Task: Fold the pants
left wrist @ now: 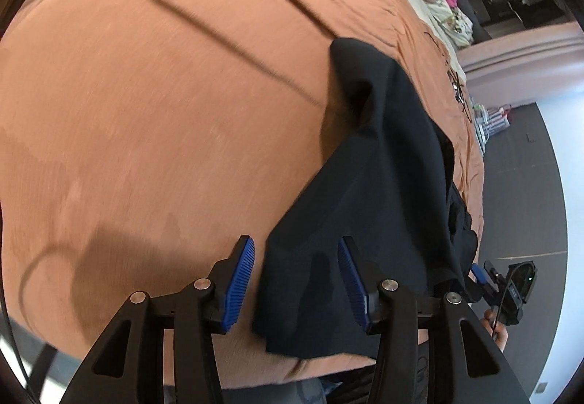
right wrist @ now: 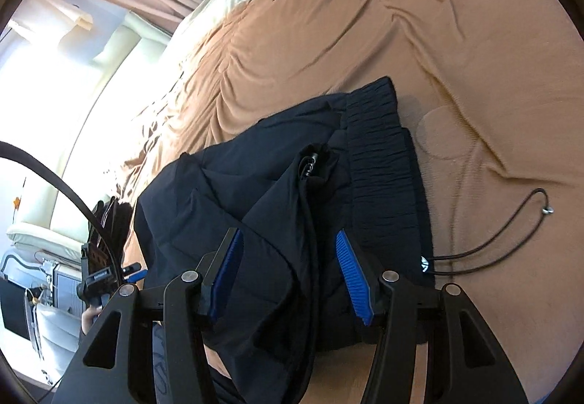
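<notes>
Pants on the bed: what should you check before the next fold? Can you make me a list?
1. Left gripper open around a pants edge: ok.
2. Right gripper open over the pants: ok.
3. Pants lying flat: not ok, bunched and creased.
4. Drawstring tucked away: not ok, it trails onto the bed.
5. Fingers touching cloth: cannot tell.

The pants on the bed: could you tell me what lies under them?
The pants lie on the orange blanket, which shows all around them. Whatever lies beneath the bunched fabric is hidden.
</notes>
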Demonstrator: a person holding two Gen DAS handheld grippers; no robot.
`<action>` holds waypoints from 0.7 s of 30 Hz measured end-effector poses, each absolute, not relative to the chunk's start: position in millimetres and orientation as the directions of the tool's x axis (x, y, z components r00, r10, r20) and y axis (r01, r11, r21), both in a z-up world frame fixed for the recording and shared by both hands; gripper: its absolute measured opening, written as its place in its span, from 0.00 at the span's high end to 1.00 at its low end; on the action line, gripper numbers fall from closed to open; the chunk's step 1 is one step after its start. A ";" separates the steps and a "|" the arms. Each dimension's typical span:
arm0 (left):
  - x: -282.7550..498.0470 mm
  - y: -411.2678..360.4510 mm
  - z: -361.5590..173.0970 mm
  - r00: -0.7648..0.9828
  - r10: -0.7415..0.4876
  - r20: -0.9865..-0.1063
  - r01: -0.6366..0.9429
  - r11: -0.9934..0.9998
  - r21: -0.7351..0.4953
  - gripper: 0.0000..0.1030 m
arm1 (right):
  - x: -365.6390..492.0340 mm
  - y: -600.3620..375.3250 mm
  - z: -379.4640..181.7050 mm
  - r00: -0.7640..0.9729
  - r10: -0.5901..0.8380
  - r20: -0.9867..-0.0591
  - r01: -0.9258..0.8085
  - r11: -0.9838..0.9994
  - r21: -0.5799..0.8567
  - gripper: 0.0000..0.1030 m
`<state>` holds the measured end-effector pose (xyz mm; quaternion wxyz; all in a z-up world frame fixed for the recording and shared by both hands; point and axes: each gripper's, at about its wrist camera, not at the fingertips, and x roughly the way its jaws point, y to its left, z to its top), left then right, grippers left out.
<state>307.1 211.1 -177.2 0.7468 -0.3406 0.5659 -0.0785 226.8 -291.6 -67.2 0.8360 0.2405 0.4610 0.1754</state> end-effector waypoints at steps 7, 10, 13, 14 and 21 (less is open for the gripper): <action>283.2 207.9 -188.3 0.372 -0.531 -0.762 -0.299 0.708 -0.639 0.51 | 234.6 -295.5 -72.0 0.494 0.523 -0.695 -0.078 0.823 0.563 0.50; 270.9 208.8 -193.2 0.395 -0.555 -0.732 -0.321 0.664 -0.676 0.52 | 231.4 -297.5 -71.3 0.490 0.526 -0.695 -0.086 0.823 0.561 0.50; 260.9 207.8 -196.0 0.423 -0.571 -0.703 -0.335 0.622 -0.707 0.52 | 232.9 -296.5 -73.4 0.486 0.532 -0.693 -0.095 0.821 0.563 0.50; 257.8 208.4 -197.1 0.433 -0.575 -0.694 -0.342 0.608 -0.717 0.52 | 233.0 -296.9 -73.9 0.486 0.532 -0.693 -0.097 0.821 0.563 0.50; 246.9 210.6 -197.1 0.466 -0.528 -0.710 -0.385 0.601 -0.700 0.91 | 244.9 -295.6 -77.0 0.484 0.532 -0.695 -0.098 0.822 0.561 0.50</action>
